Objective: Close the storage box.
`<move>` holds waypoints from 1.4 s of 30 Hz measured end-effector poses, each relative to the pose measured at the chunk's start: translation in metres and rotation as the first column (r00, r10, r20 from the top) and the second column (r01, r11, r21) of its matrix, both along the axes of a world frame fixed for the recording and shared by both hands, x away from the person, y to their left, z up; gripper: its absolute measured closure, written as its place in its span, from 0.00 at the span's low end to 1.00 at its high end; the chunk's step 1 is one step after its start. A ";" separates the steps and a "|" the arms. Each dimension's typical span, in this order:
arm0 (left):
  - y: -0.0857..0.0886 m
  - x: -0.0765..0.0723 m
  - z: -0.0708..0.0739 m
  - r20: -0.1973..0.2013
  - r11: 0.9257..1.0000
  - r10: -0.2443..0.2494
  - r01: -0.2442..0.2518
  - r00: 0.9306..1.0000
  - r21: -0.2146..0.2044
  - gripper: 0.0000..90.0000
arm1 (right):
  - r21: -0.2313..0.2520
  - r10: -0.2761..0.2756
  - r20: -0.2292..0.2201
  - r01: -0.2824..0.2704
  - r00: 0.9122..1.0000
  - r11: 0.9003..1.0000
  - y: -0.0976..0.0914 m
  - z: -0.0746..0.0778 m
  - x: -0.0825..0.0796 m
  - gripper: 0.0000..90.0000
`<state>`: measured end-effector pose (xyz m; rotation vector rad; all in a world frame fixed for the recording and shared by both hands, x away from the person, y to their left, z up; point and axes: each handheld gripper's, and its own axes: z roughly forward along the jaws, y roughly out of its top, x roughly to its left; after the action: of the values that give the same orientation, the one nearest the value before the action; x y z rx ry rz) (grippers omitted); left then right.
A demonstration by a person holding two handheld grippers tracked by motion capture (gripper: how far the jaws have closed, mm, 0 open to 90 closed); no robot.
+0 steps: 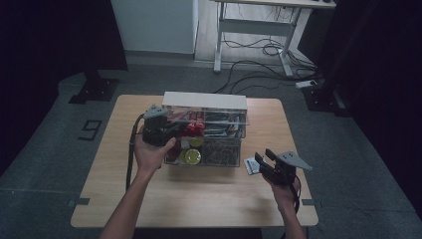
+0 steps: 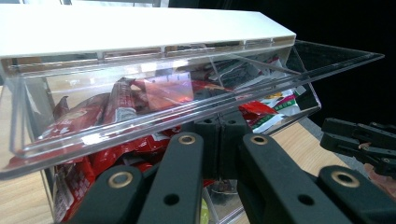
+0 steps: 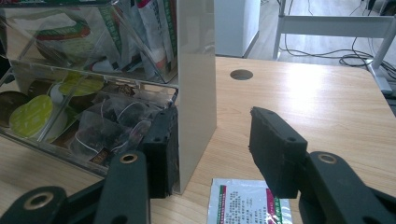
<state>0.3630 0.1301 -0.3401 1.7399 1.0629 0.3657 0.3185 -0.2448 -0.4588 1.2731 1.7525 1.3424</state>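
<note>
On the wooden worktop [image 1: 209, 194] stands a clear box [image 1: 221, 149] with compartments of red packets [image 2: 88, 126], tea bags [image 3: 112, 123] and green-lidded cups [image 1: 192, 156], its transparent lid [image 2: 154, 116] tilted up. The left gripper [image 1: 171, 130] is clenched on the lid's front edge. The right gripper [image 1: 263, 160], released with jaws spread, hovers over a small sachet [image 3: 245, 203] lying just beside the box's right end.

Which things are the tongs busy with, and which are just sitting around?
Busy with:
clear box
clear lid, held up by left tongs
sachet on table, under open right tongs

Just around:
desk
floor cables
</note>
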 end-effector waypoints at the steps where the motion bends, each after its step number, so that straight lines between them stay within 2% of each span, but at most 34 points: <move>1: 0.000 0.000 0.000 0.000 1.000 0.000 0.000 1.000 0.000 0.99 | 0.000 0.000 0.000 0.000 1.000 1.000 0.000 0.000 0.000 0.58; 14: -0.001 0.000 -0.002 0.002 1.000 0.001 -0.001 1.000 -0.008 0.98 | 0.036 0.002 -0.008 -0.002 1.000 0.999 -0.001 -0.001 0.003 0.58; 24: -0.002 0.001 -0.007 -0.011 1.000 -0.001 0.001 1.000 -0.012 0.98 | 0.034 0.005 -0.007 -0.005 1.000 0.999 0.001 -0.001 0.005 0.58; 42: -0.002 0.002 -0.007 -0.026 1.000 -0.008 0.008 1.000 -0.005 0.98 | 0.032 0.048 0.007 -0.048 0.999 0.998 0.022 0.007 0.011 0.58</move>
<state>0.3654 0.1285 -0.3474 1.7478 1.0747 0.3361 0.3291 -0.2226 -0.4514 1.2501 1.7734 1.4056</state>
